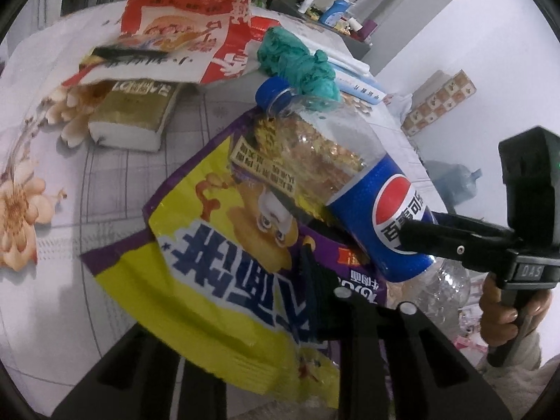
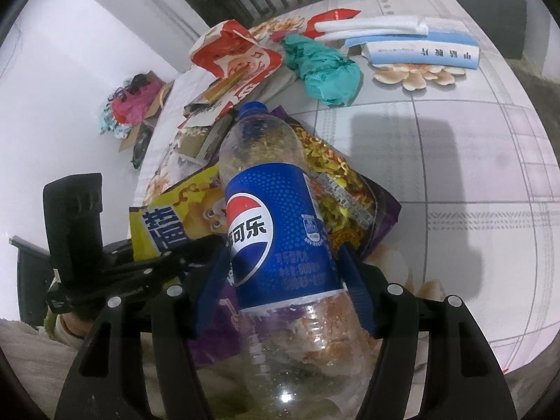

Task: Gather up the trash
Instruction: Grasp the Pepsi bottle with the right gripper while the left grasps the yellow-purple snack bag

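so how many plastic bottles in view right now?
1. The empty Pepsi bottle sits clamped in the right gripper, above the yellow snack bag that the left gripper holds. The trash pile behind may hide others.

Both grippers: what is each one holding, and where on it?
Right gripper clamps the Pepsi bottle at its blue label; left gripper pinches the yellow snack bag near its edge.

A table point(image 2: 455, 161) covered in a pale cloth with printed flowers lies ahead of the gripper. Far ahead and to the right, a blue-and-white book point(image 2: 423, 52) lies flat. Off the table's left edge, a cardboard box point(image 2: 140, 112) sits on the floor.
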